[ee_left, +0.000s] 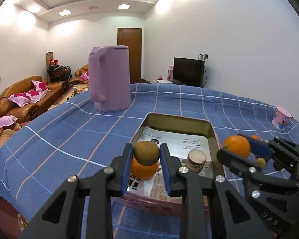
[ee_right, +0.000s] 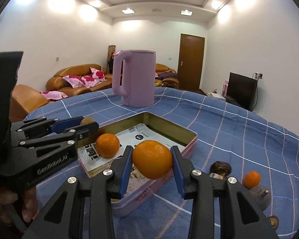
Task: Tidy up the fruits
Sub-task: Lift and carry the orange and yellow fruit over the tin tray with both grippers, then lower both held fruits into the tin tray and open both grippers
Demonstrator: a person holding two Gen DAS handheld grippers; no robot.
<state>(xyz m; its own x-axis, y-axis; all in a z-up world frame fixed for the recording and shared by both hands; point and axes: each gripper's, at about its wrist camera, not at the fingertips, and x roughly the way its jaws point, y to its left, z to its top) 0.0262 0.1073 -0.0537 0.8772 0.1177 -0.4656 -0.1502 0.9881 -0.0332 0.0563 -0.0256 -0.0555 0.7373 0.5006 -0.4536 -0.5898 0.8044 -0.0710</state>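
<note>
My left gripper [ee_left: 146, 156] is shut on a brown kiwi [ee_left: 147, 153] and holds it over the near end of the pink tin tray [ee_left: 177, 120]. An orange [ee_left: 143, 169] lies in the tray right under the kiwi; it also shows in the right wrist view [ee_right: 107, 145]. My right gripper [ee_right: 152, 160] is shut on a large orange [ee_right: 152, 159] above the tray's right side; it also shows in the left wrist view [ee_left: 237, 146]. The tray [ee_right: 189, 143] is lined with printed paper.
A purple kettle [ee_left: 109, 78] stands behind the tray. A small orange [ee_right: 252, 179], a dark round fruit [ee_right: 261, 196], a chocolate-topped cake piece [ee_right: 220, 169] and a pink cup [ee_left: 281, 117] sit on the blue checked cloth [ee_left: 69, 131] to the right. A round snack [ee_left: 196, 159] is in the tray.
</note>
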